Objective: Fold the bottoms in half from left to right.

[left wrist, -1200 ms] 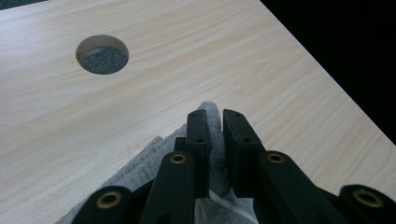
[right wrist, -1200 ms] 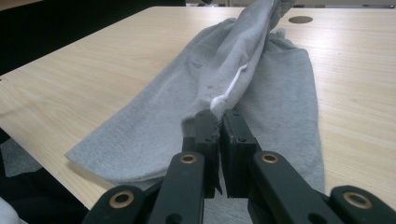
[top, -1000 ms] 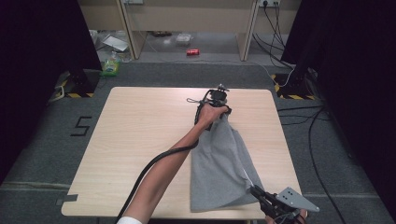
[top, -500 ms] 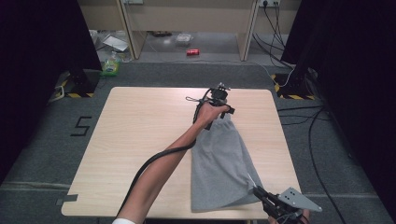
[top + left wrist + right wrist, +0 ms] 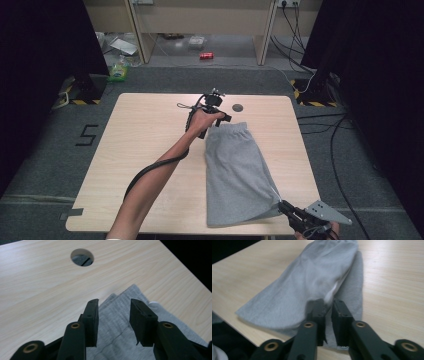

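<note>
At the near edge of the table (image 5: 150, 150), toward five o'clock, the right tongs (image 5: 286, 206) sit at the near right corner of the grey shorts (image 5: 237, 170); their jaws have just been opening, and in the right gripper view a sliver of hem (image 5: 329, 296) lies between pads that stand slightly apart, so the grip looks let go or nearly so. The shorts lie folded lengthwise, running from that corner toward twelve o'clock. At the far end the left tongs (image 5: 220, 117) hover beside the waistband (image 5: 125, 296), jaws apart and empty, having just been opening. The lengthwise fold seems done; a crosswise fold probably remains. On the floor at nine o'clock a painted "5" (image 5: 89, 135) reads clearly.
</note>
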`<state>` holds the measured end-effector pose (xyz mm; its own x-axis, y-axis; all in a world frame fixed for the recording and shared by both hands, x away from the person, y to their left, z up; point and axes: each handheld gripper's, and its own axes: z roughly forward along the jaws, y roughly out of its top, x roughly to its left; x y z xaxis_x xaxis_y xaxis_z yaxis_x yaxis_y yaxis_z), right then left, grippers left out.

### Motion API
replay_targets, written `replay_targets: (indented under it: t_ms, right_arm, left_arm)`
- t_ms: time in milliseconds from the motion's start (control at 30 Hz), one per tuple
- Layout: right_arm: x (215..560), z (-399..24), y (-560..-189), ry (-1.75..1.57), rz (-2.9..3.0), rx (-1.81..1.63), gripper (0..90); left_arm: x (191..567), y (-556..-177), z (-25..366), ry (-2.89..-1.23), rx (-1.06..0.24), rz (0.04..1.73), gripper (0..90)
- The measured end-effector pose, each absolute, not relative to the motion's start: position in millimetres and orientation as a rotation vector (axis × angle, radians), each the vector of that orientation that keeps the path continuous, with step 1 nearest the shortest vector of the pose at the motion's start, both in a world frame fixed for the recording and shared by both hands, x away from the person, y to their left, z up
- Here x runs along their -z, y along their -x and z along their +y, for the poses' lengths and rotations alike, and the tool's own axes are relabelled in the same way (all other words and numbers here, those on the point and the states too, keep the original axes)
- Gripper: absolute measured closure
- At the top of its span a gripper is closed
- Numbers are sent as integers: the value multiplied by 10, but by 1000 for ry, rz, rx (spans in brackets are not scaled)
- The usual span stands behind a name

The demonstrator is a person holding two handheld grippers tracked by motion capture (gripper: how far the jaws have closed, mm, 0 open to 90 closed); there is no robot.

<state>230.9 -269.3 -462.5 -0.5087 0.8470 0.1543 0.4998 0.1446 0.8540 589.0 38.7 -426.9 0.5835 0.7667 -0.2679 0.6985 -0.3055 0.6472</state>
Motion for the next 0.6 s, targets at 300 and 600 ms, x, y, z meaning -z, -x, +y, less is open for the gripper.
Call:
replay_targets:
  t_ms: [300,600]
  right_arm:
    - [4449,-2610,-2445,-1265,2045,-1272,640]
    - [4636,-2351,-3420,-1323,2168,-1142,626]
  left_arm:
    - [4285,-5820,665,-2069,-142,1177,506]
    - [4422,-5704,861,-2052,-135,1207,387]
